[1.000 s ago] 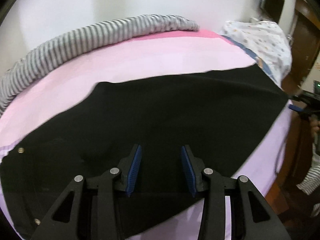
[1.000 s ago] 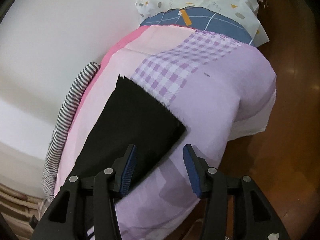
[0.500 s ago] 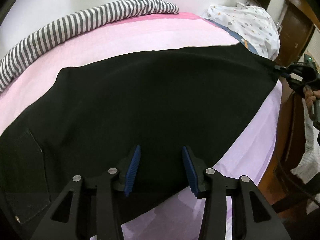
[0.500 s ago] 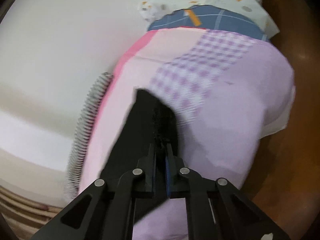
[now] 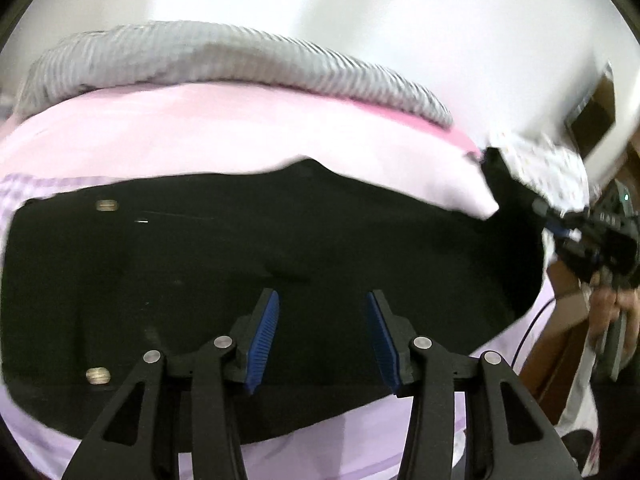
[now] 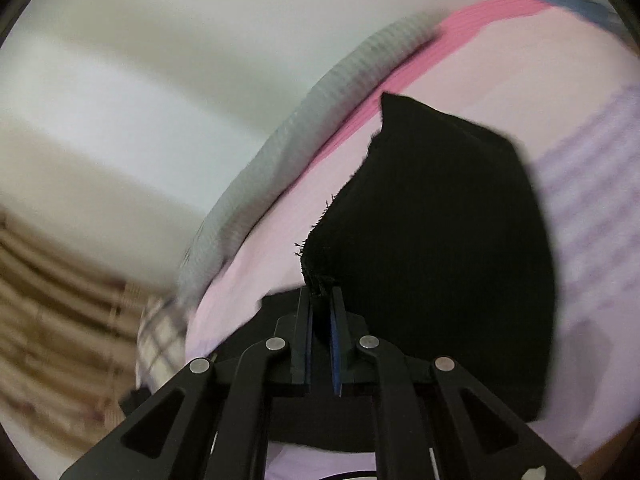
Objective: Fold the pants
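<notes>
Right gripper (image 6: pixel 320 308), open earlier, now clamps the pants (image 6: pixel 432 248) hem; left gripper (image 5: pixel 322 336) open.

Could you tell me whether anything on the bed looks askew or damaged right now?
The black fabric pants have a frayed, thready edge where the right gripper pinches them, and that end is lifted into an uneven peak. Otherwise nothing stands out on the pink bedsheet.

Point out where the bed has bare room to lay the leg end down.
Bare sheet: the pink strip between the black pants and the striped bolster, and the lilac margin along the near edge. The right end is crowded: the spotted pillow and the right hand-held gripper clamping the pants' frayed end.
</notes>
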{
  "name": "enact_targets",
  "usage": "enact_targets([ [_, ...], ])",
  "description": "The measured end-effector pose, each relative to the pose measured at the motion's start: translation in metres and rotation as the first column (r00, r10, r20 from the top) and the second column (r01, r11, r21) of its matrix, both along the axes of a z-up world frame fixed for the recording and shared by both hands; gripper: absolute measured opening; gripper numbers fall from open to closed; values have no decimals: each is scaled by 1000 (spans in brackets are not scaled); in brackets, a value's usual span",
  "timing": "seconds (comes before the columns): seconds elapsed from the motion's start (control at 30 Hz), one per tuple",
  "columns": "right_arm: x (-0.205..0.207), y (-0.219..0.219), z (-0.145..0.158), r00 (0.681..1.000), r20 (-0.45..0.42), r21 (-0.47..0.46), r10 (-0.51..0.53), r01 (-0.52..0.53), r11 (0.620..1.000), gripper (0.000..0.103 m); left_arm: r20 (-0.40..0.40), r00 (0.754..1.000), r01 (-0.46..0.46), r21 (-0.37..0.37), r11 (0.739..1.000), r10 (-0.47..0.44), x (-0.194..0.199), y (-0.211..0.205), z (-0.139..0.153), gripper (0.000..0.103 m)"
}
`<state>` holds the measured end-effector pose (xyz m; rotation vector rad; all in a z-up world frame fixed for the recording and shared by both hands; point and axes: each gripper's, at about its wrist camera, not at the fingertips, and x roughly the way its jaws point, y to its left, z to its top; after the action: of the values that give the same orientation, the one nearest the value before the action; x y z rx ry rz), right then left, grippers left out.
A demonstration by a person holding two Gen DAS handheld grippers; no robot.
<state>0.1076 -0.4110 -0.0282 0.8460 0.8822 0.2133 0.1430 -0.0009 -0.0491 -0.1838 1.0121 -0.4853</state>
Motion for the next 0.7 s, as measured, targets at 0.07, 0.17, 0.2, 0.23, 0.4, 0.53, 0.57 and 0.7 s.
enact_targets([
  [0.07,12,44,-4,995,-11,6,101,-101,995,8,3,999,-35,-21,999,35,0,18,3,48],
  [0.17,18,109,-20,965,-59,-11,255,-256,966,8,-8,998,-68,-49,996,68,-4,35,3,48],
  [0.2,19,126,-29,952,-84,-11,296,-297,955,9,-13,997,-78,-60,995,77,-5,40,2,48],
  [0.23,18,144,-39,937,-121,-36,327,-333,942,9,-19,996,-85,-68,994,84,-7,46,0,48],
  [0.4,14,179,-73,890,-225,-85,395,-422,902,9,-38,995,-95,-88,992,92,-10,53,-5,48],
  [0.53,10,184,-70,879,-225,-115,421,-453,884,9,-42,996,-79,-112,991,75,-7,49,-5,48],
  [0.57,10,184,-68,875,-227,-125,427,-461,878,9,-47,997,-74,-121,990,69,-7,47,-6,48],
  [0.7,10,191,-71,864,-242,-138,441,-481,866,9,-83,996,-53,-159,986,40,-5,39,-10,48],
])
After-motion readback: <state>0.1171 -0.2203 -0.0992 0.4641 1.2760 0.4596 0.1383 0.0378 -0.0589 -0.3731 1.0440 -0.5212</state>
